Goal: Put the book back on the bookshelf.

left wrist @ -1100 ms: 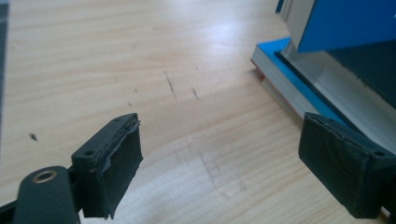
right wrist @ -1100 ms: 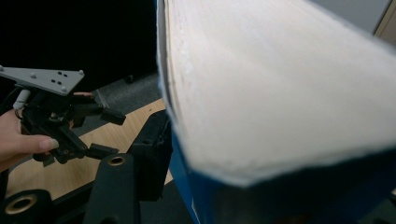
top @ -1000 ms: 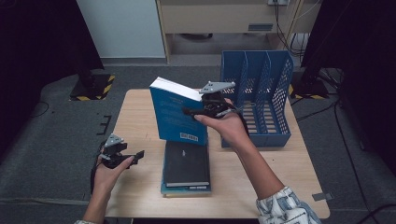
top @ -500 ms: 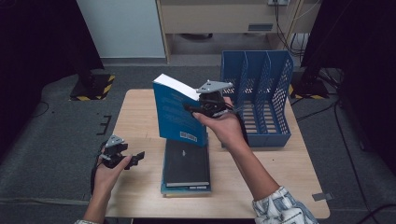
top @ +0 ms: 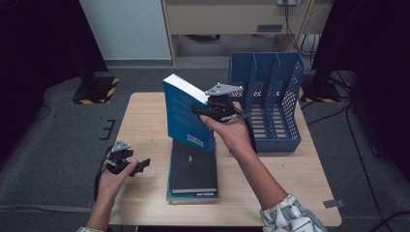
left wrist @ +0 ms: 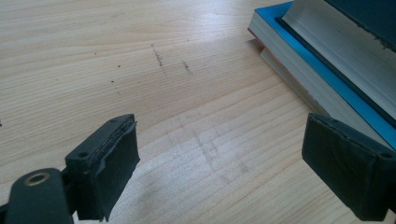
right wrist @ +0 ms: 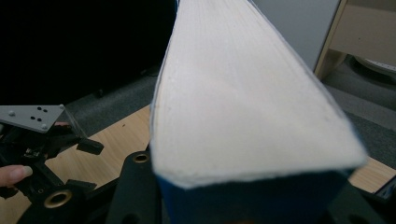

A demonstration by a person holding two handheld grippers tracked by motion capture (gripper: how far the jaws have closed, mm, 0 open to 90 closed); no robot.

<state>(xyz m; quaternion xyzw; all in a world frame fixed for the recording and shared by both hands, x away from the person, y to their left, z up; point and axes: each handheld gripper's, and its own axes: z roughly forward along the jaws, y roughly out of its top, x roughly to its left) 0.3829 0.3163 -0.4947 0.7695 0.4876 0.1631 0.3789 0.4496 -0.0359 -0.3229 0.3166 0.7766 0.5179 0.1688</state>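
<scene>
My right gripper is shut on a thick blue book, gripping its page edge. The book stands tilted on its lower end on a stack of books lying flat mid-table. Those jaws have just eased open a little, with the book still pressed between them. In the right gripper view the book's white page block looms right above the jaws. My left gripper rests low over the bare wood at the table's left, open with nothing between its pads; the stack's edge lies just to its right.
A blue mesh file rack with several slots stands on the table's far right, just behind my right hand. The wooden table has bare room on its left half. Dark floor, cables and a pale cabinet lie beyond.
The blue book has tipped slightly more upright in my right gripper. My left gripper has stayed where it was, still open.
</scene>
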